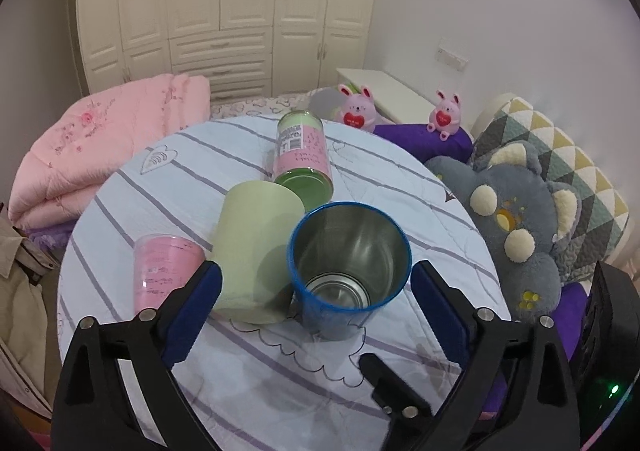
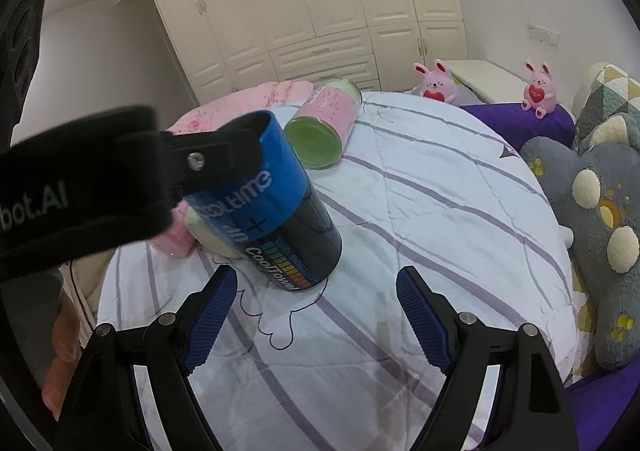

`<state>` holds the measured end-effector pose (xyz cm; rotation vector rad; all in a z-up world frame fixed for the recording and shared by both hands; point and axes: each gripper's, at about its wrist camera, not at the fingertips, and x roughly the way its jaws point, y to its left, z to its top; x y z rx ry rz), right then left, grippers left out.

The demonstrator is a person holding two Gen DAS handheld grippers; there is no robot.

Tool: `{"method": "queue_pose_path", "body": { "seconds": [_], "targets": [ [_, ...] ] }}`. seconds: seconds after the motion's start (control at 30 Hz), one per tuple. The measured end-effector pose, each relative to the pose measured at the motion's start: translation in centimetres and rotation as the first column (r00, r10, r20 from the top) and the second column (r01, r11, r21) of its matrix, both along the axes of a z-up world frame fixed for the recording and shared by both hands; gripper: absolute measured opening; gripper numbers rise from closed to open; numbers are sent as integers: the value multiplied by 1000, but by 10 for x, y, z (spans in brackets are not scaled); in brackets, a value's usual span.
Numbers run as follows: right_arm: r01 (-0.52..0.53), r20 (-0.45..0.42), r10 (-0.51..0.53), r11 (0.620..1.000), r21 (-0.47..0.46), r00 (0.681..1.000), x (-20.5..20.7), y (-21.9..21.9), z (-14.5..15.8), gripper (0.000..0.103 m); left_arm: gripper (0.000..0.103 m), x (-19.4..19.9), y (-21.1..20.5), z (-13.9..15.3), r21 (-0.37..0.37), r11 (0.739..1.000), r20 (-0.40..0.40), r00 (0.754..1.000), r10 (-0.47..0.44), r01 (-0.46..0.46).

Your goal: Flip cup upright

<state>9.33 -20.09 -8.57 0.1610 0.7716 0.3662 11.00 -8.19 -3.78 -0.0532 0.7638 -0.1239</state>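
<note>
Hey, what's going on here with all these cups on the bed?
A person is working with two handheld tongs over a round striped quilt. The blue metal cup stands upright, mouth open to the top, between the fingers of the open left tongs, which do not visibly press on it. A pale green cup leans against it, a pink cup sits beside that, and a green-and-pink canister lies on its side behind. The right tongs are open, holding nothing.
</note>
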Motion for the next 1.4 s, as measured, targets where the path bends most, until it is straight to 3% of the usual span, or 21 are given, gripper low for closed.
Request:
{"method": "queue_pose_path", "body": {
  "seconds": [0.57, 1.0, 1.4],
  "targets": [
    [36, 164, -38, 999, 14, 986, -56, -2, 40, 83, 100, -76, 35, 31, 103, 991, 168, 983, 73, -91],
    [80, 327, -82, 997, 18, 942, -90, 0, 65, 83, 102, -117, 57, 23, 117, 984, 181, 977, 112, -135],
    [79, 369, -71, 997, -5, 927, -103, 16, 72, 83, 102, -125, 65, 26, 91, 986, 202, 972, 120, -140]
  ]
}}
